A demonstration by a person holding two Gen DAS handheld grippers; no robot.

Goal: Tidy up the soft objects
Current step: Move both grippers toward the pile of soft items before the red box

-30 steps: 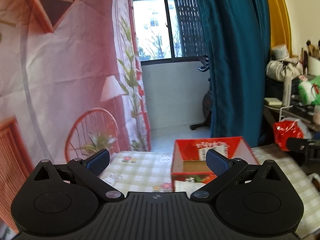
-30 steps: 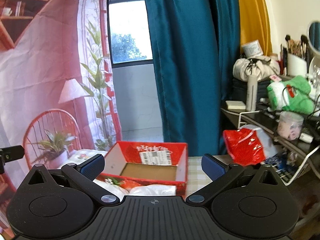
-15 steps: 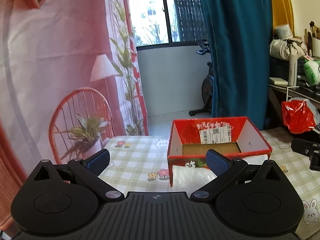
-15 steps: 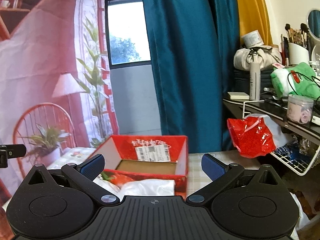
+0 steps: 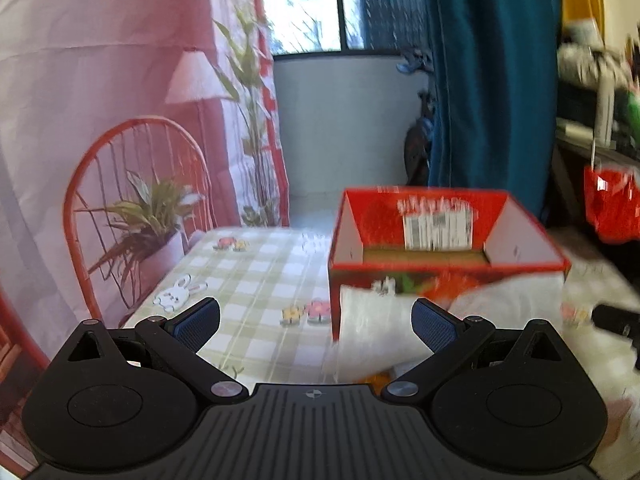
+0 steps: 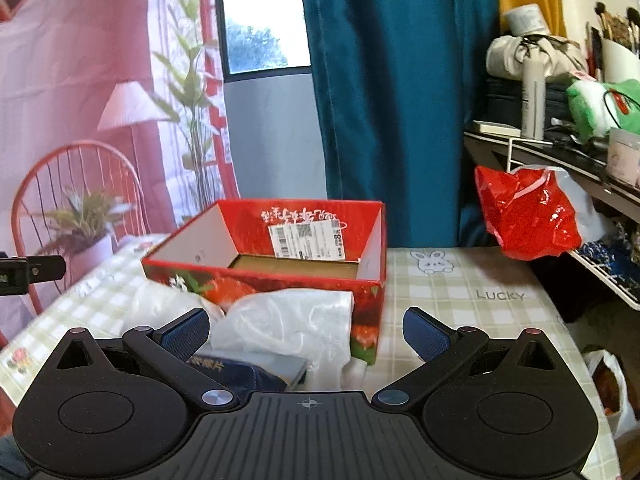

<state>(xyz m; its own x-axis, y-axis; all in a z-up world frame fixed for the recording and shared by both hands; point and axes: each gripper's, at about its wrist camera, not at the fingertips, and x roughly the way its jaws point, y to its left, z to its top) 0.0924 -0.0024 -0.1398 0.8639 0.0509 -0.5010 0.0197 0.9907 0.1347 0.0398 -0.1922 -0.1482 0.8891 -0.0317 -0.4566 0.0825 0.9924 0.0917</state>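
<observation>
Both your grippers held nothing.
Your left gripper (image 5: pixel 315 320) and right gripper (image 6: pixel 306 330) each pointed forward with blue-padded jaws spread wide apart.

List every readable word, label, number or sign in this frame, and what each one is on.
"LUCKY": printed on the checked tablecloth, right of the red box.
White script on the box's inner back wall: not legible.
Shipping label on that wall: barcode and a large "8"; the rest too small.
Gold lettering on the dark blue item: too blurred.
Left wrist view: motion-blurred, nothing readable.
</observation>
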